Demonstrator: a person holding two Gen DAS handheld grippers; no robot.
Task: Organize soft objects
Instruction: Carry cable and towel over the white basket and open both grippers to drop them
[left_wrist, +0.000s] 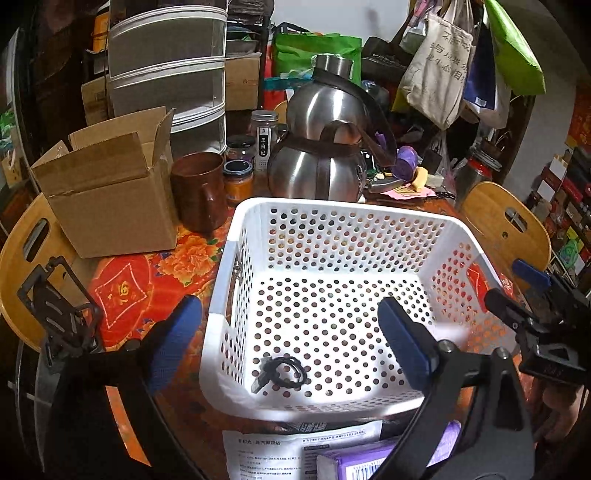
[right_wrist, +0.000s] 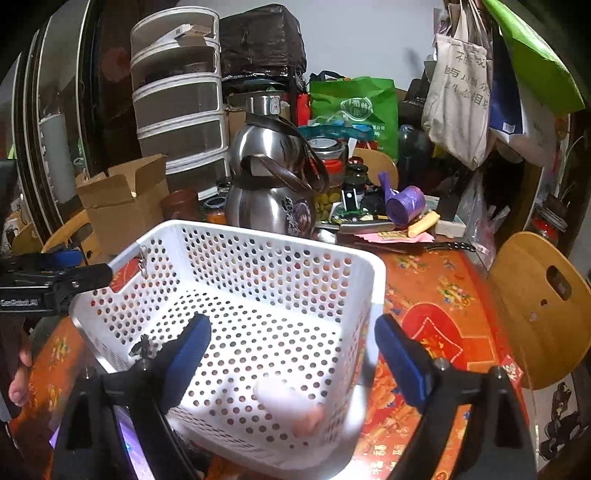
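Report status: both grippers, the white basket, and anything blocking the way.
Left gripper open, empty. Right gripper open, blurred pale object below it in white basket. Black cable on basket floor. Nothing blocking.

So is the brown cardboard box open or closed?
Open. The cardboard box stands upright with its top flaps sticking up. What's inside cannot be seen.

left hand-held gripper (left_wrist: 290, 345) jaws wide, right hand-held gripper (right_wrist: 291, 356) jaws wide

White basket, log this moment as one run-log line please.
white basket on table, holds black cable and blurred pale item | left gripper open, empty | right gripper open, empty
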